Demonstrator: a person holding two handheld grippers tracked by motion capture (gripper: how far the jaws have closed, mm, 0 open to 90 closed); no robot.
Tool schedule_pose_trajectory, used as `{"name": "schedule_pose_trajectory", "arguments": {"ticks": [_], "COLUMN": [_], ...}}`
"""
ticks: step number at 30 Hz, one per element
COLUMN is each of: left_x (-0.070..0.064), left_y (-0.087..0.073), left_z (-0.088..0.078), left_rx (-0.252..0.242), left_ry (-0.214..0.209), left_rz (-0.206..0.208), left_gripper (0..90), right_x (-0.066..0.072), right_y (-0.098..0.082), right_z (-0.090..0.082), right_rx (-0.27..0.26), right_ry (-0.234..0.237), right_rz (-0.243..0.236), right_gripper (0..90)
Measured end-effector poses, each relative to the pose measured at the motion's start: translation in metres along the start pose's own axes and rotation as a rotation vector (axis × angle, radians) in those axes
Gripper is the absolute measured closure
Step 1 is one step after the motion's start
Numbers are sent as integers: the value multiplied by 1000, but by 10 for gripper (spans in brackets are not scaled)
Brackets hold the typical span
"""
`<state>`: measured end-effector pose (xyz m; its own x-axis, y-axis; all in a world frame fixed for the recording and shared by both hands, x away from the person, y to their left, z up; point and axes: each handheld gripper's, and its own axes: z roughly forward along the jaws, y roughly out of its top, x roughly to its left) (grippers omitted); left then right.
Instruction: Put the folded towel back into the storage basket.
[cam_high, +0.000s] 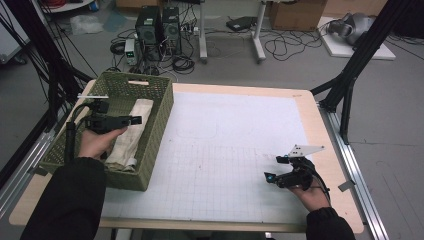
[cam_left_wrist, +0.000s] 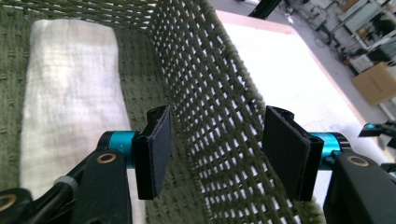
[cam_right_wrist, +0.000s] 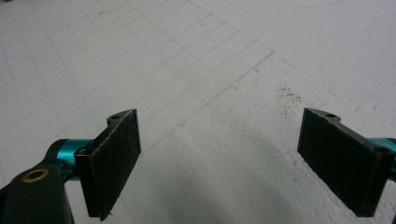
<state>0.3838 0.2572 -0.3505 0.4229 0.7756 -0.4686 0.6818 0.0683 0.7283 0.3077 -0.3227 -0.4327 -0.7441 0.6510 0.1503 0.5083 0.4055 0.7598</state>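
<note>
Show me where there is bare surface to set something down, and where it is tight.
The white gridded mat lies bare between the green basket and the right gripper, back to the table's far edge. It is tight inside the basket: a folded white towel lies there, and the left gripper hangs over it.

A green woven basket (cam_high: 155, 130) stands at the left edge of the table (cam_high: 310, 115). Inside it, a folded white towel (cam_high: 131, 131) lies flat along its floor, lengthwise, close to the basket's right-hand wall.
</note>
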Motion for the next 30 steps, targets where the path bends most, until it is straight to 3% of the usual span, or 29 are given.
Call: {"name": "schedule_pose_trajectory", "arguments": {"ticks": [8,18,30], "left_x": [-6,-13,-16], "left_y": [-1,1,2], "left_z": [5,8,4], "left_rx": [1,-51,-78], "left_ry": [-22,-138,-206], "left_rz": [7,-28,-57], "left_gripper": [416,445,439], "right_x": [1,2,2], "right_y": [0,1,1], "right_z": [-1,-3,-2], "right_rx": [-3,-9,-3], "right_ry": [-3,-4,-4], "right_rz": [-7,-10,-13], "right_gripper": [124,124,124]}}
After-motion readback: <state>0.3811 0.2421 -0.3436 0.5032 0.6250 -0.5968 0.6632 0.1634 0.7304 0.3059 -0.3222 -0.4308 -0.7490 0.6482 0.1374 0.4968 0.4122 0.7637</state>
